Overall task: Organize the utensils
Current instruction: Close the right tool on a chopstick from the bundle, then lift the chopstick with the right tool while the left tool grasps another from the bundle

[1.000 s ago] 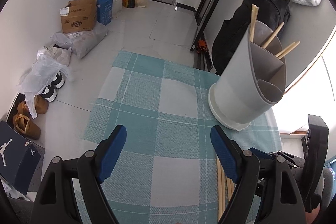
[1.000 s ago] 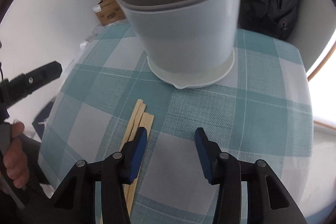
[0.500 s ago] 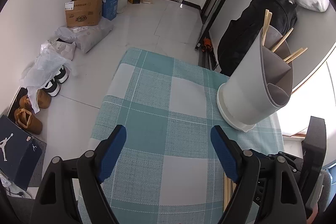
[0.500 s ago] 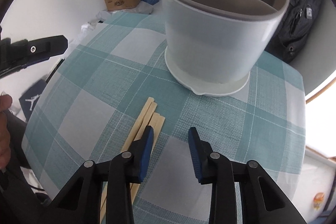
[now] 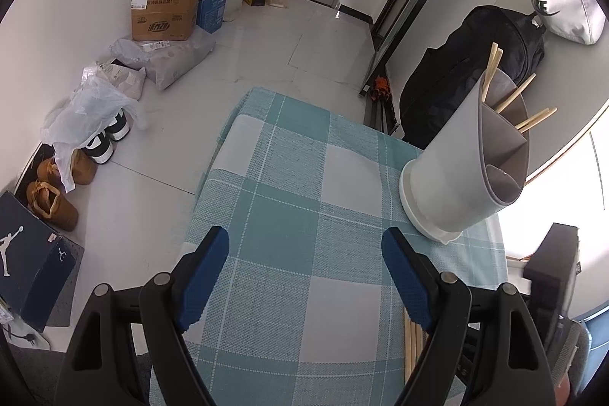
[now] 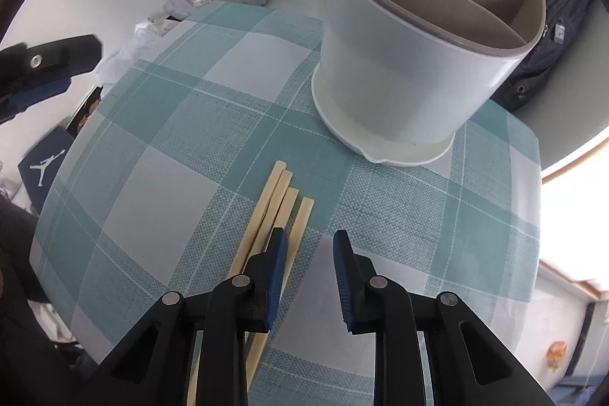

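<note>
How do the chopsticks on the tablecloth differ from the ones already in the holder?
The chopsticks on the tablecloth lie flat, side by side, beside the right gripper; the chopsticks in the holder stand leaning at different angles. The loose ones rest on the cloth in front of the holder; the others sit in its back compartment. Both sets are plain pale wood.

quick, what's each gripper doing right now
Left gripper: open wide, holding nothing.
Right gripper: partly open, empty, over the chopsticks on the table.
</note>
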{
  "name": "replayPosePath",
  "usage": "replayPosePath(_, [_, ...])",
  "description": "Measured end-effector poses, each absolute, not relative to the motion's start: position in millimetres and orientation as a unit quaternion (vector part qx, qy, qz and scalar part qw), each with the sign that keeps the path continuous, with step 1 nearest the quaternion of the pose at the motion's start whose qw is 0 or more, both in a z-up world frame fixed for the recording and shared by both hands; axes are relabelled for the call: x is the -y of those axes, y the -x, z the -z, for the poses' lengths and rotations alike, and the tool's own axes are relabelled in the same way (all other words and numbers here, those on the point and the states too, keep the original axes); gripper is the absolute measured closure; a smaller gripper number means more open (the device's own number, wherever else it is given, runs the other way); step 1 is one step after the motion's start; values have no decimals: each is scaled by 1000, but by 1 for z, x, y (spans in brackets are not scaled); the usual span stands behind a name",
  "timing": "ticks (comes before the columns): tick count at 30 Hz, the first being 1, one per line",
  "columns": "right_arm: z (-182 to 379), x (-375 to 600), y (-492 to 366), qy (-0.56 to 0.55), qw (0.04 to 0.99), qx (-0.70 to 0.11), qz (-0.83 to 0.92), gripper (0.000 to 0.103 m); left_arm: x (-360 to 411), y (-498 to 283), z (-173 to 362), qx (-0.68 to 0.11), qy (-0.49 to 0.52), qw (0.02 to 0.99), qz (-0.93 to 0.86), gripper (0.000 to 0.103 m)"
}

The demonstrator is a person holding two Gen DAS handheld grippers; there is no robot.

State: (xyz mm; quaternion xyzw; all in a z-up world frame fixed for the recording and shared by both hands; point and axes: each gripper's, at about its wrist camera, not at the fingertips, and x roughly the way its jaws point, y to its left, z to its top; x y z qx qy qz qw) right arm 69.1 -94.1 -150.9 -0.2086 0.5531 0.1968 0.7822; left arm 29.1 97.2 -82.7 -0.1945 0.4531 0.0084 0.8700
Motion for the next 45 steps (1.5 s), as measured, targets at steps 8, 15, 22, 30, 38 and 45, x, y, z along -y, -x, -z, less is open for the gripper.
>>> replayPosePath(8, [148, 91, -83, 175, 792, -556, -183, 83, -103, -26, 83, -456, 204, 866, -8, 24])
replayPosePath(15, [149, 93, -90, 138, 801, -550, -193, 97, -99, -26, 87, -472, 201, 858, 5, 24])
replayPosePath(22, [114, 129, -88, 49, 833, -508, -213, 97, -85, -31, 100, -512, 189, 838, 19, 24])
replayPosePath(30, [69, 187, -91, -86, 856, -459, -222, 97, -34, -37, 115, -556, 99, 825, 38, 24])
replayPosePath(38, [45, 223, -83, -137, 867, -421, -230, 98, -12, -42, 124, -578, 80, 811, 38, 24])
replayPosePath(45, [43, 248, -79, -168, 864, -416, -229, 98, 0, -36, 126, -576, 19, 817, 6, 24])
